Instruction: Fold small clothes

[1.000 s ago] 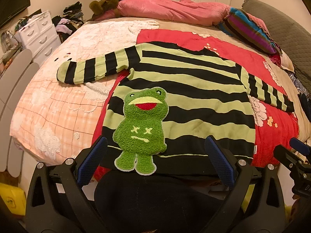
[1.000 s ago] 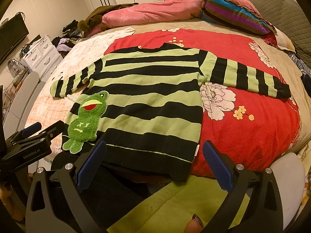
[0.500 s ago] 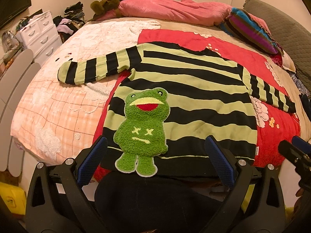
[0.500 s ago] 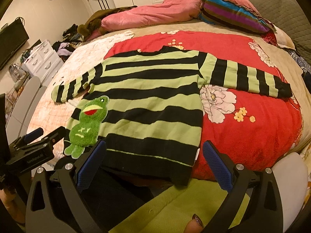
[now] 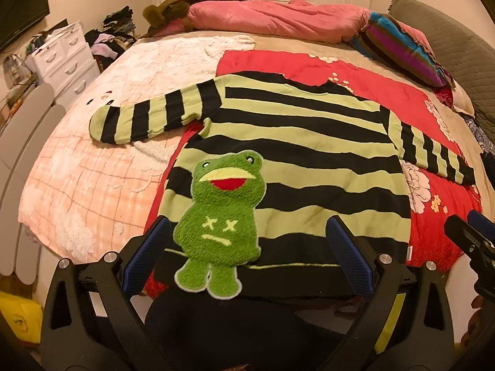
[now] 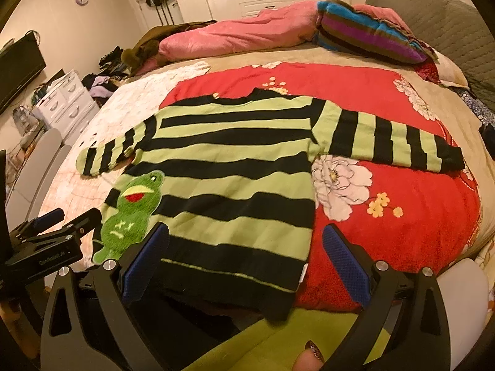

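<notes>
1. Flat on the bed: knit sweater [image 5: 297, 167], green/black stripes, fuzzy frog patch [image 5: 221, 222] at hem.
2. Collar points 12 o'clock, sleeves spread 9–3.
3. Underneath: red floral blanket [image 6: 402, 210]; pink duvet [image 5: 278, 18] at 12.
4. Left gripper [image 5: 247, 255] and right gripper [image 6: 246, 261] spread wide, holding nothing, at hem.

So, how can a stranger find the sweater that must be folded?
On the bed, look at the red flowered blanket. The sweater lies flat on it, sleeves spread. Only it has green and black stripes and a fuzzy frog patch near its hem.
</notes>
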Demonstrator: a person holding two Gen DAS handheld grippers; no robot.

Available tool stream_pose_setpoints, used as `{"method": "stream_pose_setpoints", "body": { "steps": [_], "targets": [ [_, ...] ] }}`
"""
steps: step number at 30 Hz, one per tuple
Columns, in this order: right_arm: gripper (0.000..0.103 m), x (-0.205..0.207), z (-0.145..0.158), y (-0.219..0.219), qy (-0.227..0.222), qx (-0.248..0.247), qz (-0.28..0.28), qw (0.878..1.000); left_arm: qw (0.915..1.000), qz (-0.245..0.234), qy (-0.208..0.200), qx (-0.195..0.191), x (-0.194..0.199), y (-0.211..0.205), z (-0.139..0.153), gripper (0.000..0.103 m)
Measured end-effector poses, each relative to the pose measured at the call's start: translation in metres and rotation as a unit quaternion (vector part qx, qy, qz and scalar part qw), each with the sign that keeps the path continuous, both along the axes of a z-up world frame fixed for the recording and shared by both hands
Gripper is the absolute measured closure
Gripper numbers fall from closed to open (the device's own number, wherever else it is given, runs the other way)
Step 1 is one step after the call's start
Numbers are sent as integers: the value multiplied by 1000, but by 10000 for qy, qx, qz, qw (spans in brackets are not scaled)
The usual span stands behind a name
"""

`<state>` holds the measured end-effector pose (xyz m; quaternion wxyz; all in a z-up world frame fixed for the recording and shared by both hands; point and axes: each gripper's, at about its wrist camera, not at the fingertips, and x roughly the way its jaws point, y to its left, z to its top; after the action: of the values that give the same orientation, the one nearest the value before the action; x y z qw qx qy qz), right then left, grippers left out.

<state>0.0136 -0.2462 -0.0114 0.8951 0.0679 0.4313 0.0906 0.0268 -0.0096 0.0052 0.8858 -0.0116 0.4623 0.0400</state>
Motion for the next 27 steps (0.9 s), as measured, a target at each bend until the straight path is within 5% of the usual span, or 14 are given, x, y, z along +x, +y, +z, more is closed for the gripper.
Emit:
{"method": "stream_pose_setpoints", "body": {
  "steps": [12,27],
  "targets": [
    [4,27,-13,-31,114,265,-268,9992,9999,122,0,47,32,-15,0,9],
    [4,78,-35,-102,54,31,-1019,9948,9997,156,145,75,81,-32,-19,9]
  ]
}}
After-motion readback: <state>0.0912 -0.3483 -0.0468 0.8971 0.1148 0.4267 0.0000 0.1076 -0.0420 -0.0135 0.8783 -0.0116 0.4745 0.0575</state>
